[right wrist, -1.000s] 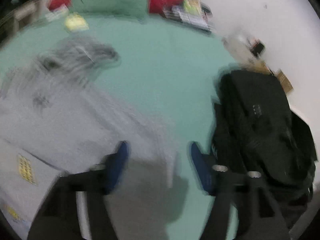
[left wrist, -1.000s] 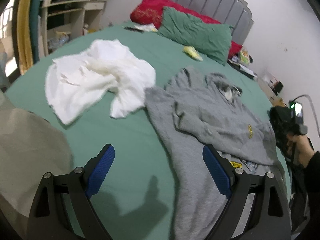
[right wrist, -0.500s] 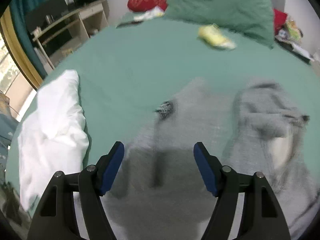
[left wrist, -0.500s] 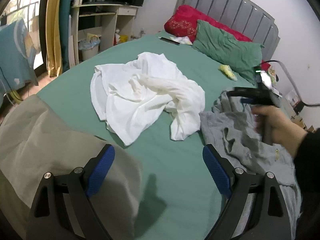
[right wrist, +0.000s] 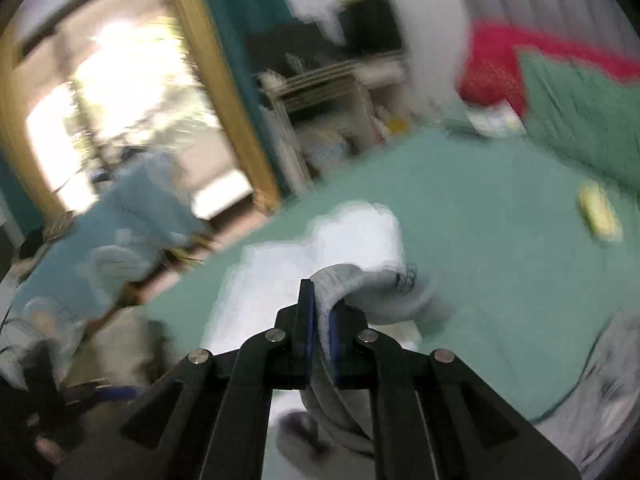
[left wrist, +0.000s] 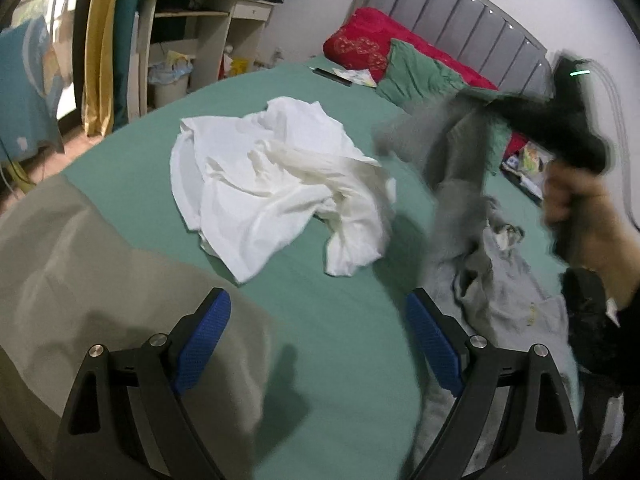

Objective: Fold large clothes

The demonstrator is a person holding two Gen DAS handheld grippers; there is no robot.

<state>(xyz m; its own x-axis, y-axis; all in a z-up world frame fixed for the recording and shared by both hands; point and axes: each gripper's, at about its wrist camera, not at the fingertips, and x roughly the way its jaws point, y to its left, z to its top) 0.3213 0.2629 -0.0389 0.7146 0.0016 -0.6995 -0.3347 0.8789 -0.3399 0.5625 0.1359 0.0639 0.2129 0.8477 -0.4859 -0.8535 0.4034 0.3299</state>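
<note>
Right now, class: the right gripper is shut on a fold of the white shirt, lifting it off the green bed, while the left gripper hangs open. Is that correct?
Not quite. The right gripper is shut on the grey hoodie, not the white shirt, which lies loose on the green bed. The right wrist view shows grey cloth between its pads. The left gripper is indeed open.

A home bedroom: a green-sheeted bed (left wrist: 340, 340) with padded headboard (left wrist: 460, 12), pillows (left wrist: 420, 80), and a cluttered desk (left wrist: 208, 4).
</note>
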